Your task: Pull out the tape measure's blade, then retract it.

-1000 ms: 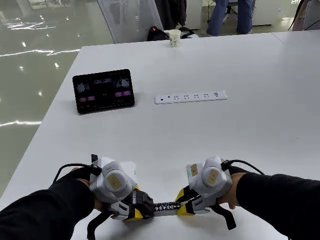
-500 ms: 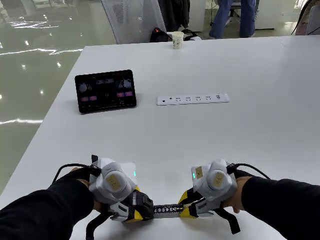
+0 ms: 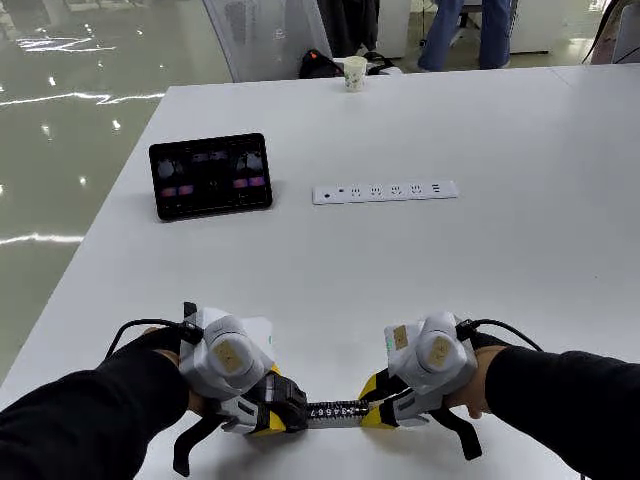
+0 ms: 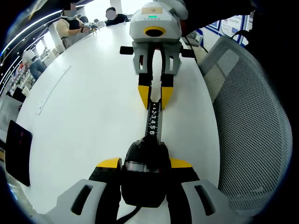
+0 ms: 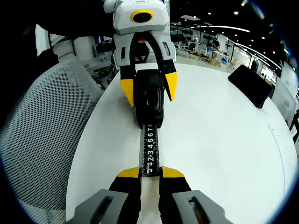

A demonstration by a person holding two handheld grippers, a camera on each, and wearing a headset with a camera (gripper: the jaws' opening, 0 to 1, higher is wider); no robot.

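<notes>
A black tape measure case (image 4: pixel 144 168) (image 5: pixel 149 97) (image 3: pixel 285 402) sits between the yellow-tipped jaws of my left gripper (image 4: pixel 142 164) (image 3: pixel 268 418), which is shut on it. Its numbered blade (image 4: pixel 153 120) (image 5: pixel 149 150) (image 3: pixel 338 410) runs a short way out over the white table (image 3: pixel 400 260). My right gripper (image 5: pixel 149 172) (image 3: pixel 372 414) is shut on the blade's end. Both grippers face each other near the table's front edge.
A black tablet (image 3: pixel 210 175) stands at the left of the table. A white power strip (image 3: pixel 385 191) lies in the middle and a paper cup (image 3: pixel 354 73) at the far edge. A grey mesh chair (image 4: pixel 252 121) (image 5: pixel 42 130) is beside the table edge.
The two grippers have drawn apart slightly, and a little more of the blade shows between them than one second ago. The head camera has shifted a bit.
</notes>
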